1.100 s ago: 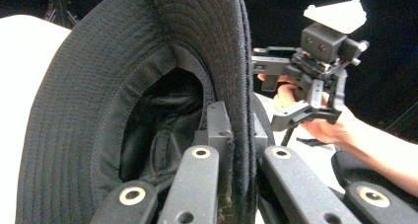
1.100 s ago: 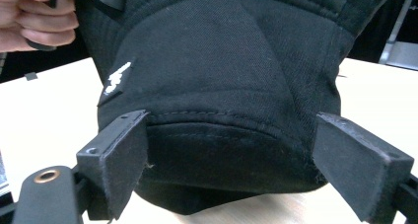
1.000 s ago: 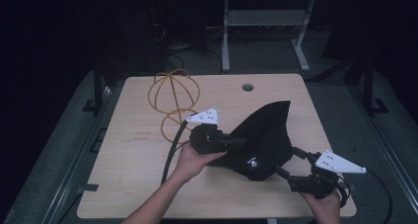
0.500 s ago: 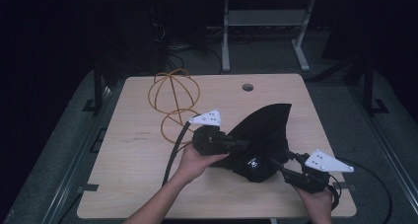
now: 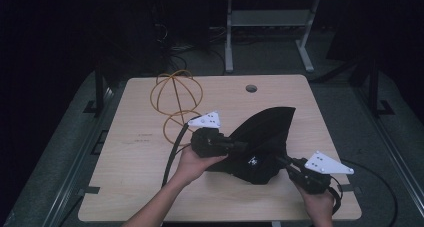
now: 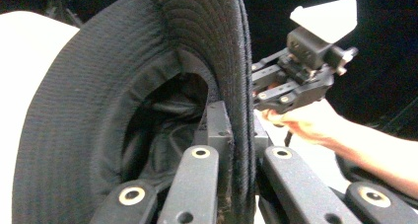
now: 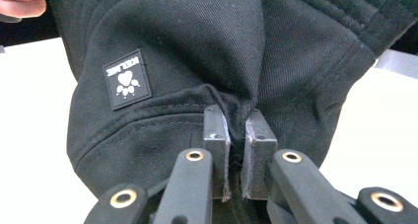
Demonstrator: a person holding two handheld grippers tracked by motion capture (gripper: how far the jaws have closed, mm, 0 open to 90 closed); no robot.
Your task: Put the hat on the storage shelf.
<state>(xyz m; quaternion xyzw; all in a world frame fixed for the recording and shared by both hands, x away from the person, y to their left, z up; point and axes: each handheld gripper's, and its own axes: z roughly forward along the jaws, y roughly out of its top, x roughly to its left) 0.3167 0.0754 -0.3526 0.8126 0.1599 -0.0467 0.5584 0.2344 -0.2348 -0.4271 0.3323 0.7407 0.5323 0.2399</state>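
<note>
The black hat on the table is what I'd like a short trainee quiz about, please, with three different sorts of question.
1. True or false: the left gripper is shut on the brim of the black hat.
2. What is printed on the small patch on the hat's crown?
A. a star
B. a paw print
C. an anchor
3. Fill in: the right gripper has just been closing, and its jaws now pinch a fold of the hat's ____.

Key
1. True: in the left gripper view the brim stands edge-on between the jaws.
2. B.
3. Fabric, bunched between the pads in the right gripper view.
</note>
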